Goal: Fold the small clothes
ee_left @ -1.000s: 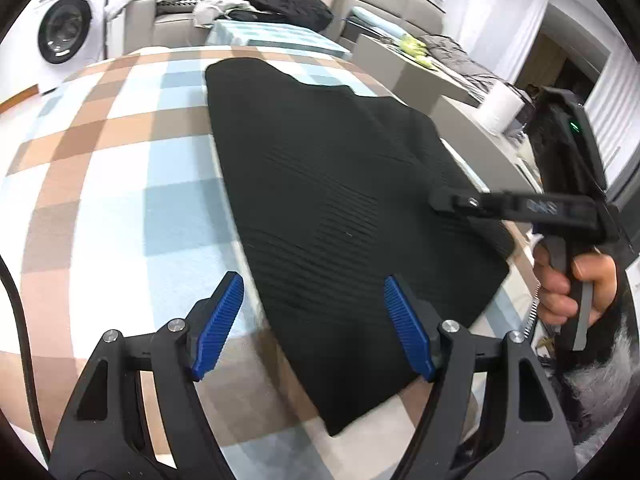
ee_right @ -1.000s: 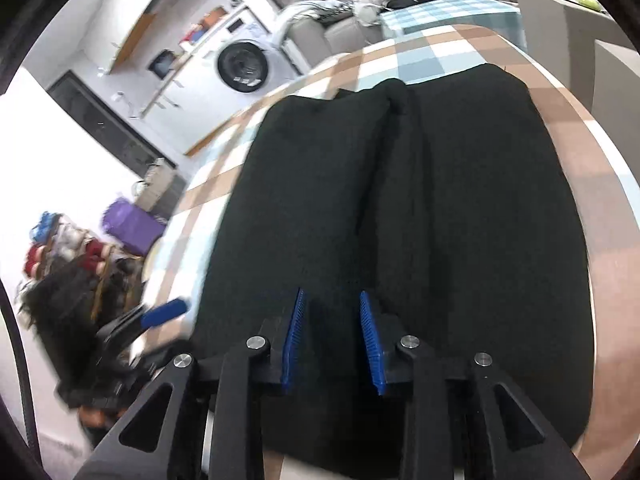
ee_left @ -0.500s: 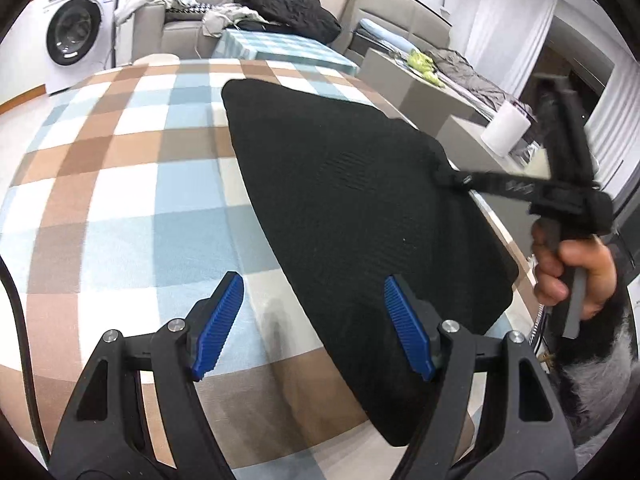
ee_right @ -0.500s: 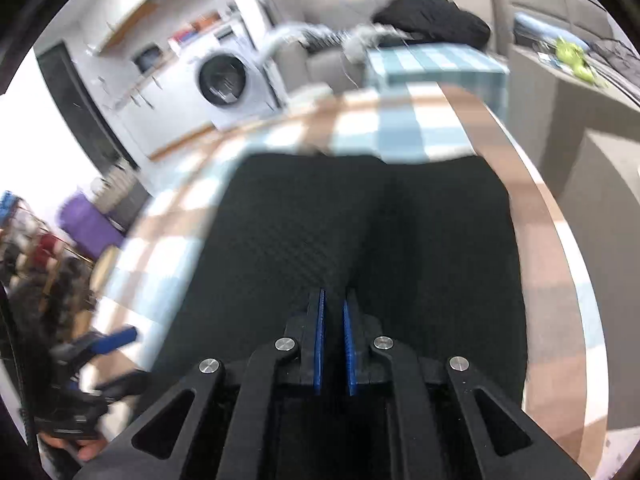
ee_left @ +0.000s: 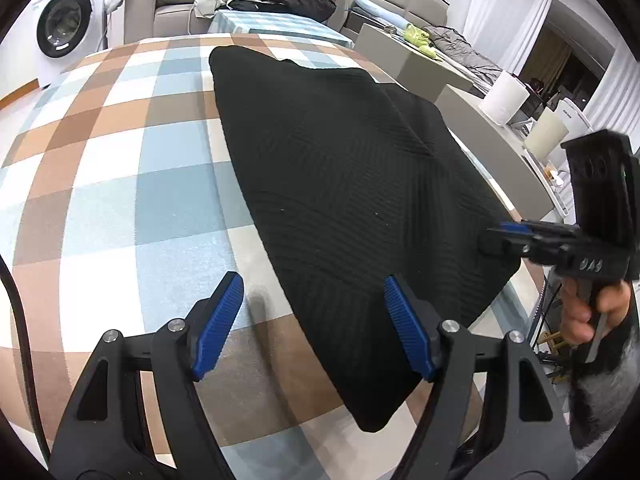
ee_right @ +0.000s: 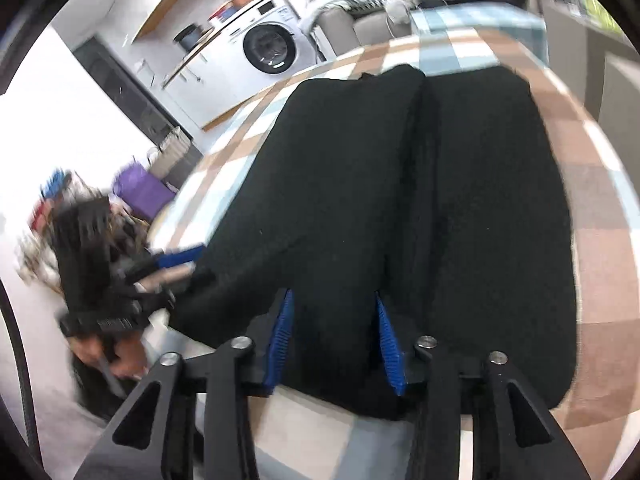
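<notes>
The black ribbed knit garment lies flat on the table under a checked tablecloth of brown, pale blue and white squares, set toward the table's right side, with one panel already folded over lengthwise so that a soft ridge runs down its middle. Its near hem reaches the front edge of the table. The right gripper sits low over that near hem, and its jaws are opening with black cloth lying between the blue pads — the pads do not look pressed on it, so I read this as a let-go, not a hold. The left gripper hangs over the garment's near left corner with its jaws spread wide and nothing in them; one pad is above the tablecloth, the other above the knit. The step in hand seems to be setting up the next fold. To do it well, both grippers should pinch through all the layers at the near hem, one at each corner, lift evenly, and carry the hem straight toward the far edge so the ridge stays aligned — an uneven pull would skew the thick knit. Behind the table stand a white washing machine and a beige sofa heaped with clothes.
</notes>
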A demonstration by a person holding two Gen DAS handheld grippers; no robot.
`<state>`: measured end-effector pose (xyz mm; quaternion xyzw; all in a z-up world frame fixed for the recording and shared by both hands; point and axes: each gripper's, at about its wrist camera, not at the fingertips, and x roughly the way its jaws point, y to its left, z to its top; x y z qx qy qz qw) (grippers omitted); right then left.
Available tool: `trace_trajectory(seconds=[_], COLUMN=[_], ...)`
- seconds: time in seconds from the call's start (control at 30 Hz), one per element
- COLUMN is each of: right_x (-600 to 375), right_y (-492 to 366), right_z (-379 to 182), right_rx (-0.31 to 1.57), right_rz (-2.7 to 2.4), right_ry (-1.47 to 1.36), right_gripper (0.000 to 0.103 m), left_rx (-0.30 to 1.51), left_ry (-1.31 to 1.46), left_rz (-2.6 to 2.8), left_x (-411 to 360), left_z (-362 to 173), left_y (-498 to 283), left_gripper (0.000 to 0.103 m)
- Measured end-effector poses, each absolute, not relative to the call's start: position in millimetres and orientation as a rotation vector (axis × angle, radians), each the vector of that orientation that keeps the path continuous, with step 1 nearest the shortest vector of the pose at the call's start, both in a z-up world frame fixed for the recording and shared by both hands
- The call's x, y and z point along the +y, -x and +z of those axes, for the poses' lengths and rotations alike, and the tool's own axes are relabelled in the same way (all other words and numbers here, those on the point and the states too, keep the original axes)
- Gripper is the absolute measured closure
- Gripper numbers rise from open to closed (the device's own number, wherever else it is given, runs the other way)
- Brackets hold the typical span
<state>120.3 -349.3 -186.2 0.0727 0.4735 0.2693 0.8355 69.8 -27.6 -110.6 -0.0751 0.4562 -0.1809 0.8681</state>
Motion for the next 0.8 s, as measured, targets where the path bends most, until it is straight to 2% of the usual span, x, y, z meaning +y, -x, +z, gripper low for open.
trace_trajectory(seconds=[0.03,0.07,0.17,0.3,0.4,0.53,0.6,0.7,0.77,0.8], right_x=[-348,-347,-350,-353,-347,-349,-349,-343,-337,-340], right_y=[-118,-113,-100,-108,-113,-110,-106,-97,-98,-96], right_z=[-184,-176,-161,-188,-190,-188,-194,-195,-189,-184], right_rx=[0.996,0.954,0.865,0.989,1.006,1.0,1.017,0.987,0.971,0.954], right_rz=[0.557,0.557,0.566,0.473,0.464,0.552,0.608,0.661,0.659,0.667], right_ry=[-0.131,-0.122,-0.185,-0.093,-0.083,-0.139,-0.162,-0.131,-0.084,-0.096], right_gripper=[0.091,0.097,0.097,0.097,0.094,0.072,0.064,0.063,0.096,0.096], left_rx=[0.958,0.96,0.957,0.982,0.976,0.962,0.967,0.989,0.999,0.999], left_ry=[0.152,0.142,0.119,0.087,0.096,0.097,0.088,0.117,0.113,0.109], left_rz=[-0.379,-0.377,-0.379,-0.35,-0.375,-0.441,-0.425,-0.393,-0.365,-0.357], left_x=[-28,-30,-34,-36,-34,-36,-34,-25,-21,-20], left_z=[-111,-111,-109,-111,-105,-98,-99,-108,-113,-115], left_y=[-70,-71,-69,-68,-59,-44,-40,-40,-45,-46], left_gripper=[0.032,0.032,0.032,0.032,0.032,0.032,0.032,0.032,0.032,0.032])
